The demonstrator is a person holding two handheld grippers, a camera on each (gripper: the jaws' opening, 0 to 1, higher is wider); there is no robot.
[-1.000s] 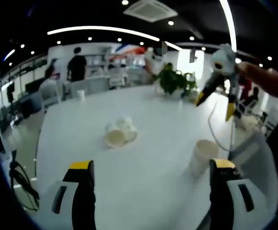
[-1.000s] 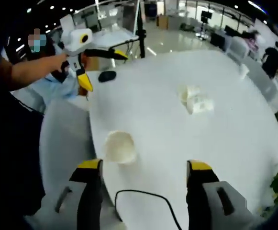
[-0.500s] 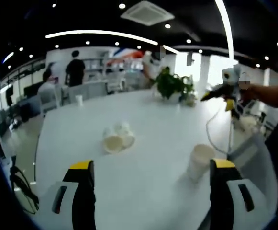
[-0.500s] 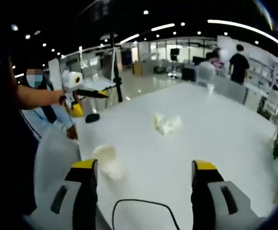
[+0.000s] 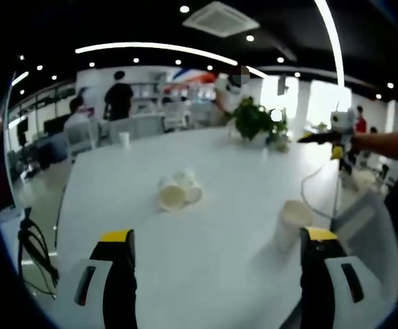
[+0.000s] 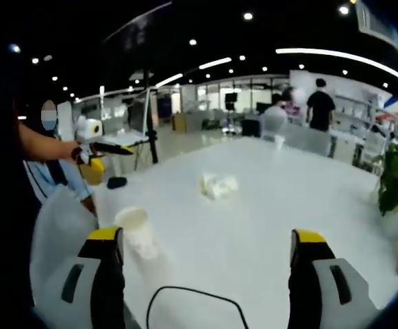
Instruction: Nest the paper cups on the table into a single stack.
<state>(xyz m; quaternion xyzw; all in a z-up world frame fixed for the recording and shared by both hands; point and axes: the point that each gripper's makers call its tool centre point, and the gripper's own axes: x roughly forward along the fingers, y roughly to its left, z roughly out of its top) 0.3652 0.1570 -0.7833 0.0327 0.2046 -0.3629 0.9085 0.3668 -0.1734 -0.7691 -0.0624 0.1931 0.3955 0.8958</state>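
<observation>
A large white table (image 5: 205, 205) in an open-plan office carries the paper cups of the task. In the left gripper view, the left gripper (image 5: 216, 271) is held above the near edge of the table, its two yellow-tipped jaws standing wide apart with nothing between them. An upright paper cup (image 5: 291, 223) stands near the table's right-hand edge, just beyond the right jaw. Farther in, toward the middle of the tabletop, a small cluster of toppled cups (image 5: 178, 192) lies on its side, the cups touching one another with their open mouths facing the camera. One more small cup (image 5: 124, 139) stands near the far edge, and a potted plant (image 5: 255, 120) sits at the far side of the table. A cable (image 5: 315, 188) trails across the right-hand side.

In the right gripper view, the right gripper (image 6: 209, 274) is likewise spread open and empty, its jaws rising over the near edge of the table (image 6: 267, 219). The upright paper cup (image 6: 137, 229) stands close to the table's left-hand edge, just past the left jaw, while the cluster of toppled cups (image 6: 217, 185) lies near the centre, well apart from it. A dark small object (image 6: 116, 182) rests near the left corner. The person's arm (image 6: 48, 145) reaches in from the left. Several people stand in the background beyond the far edge.
</observation>
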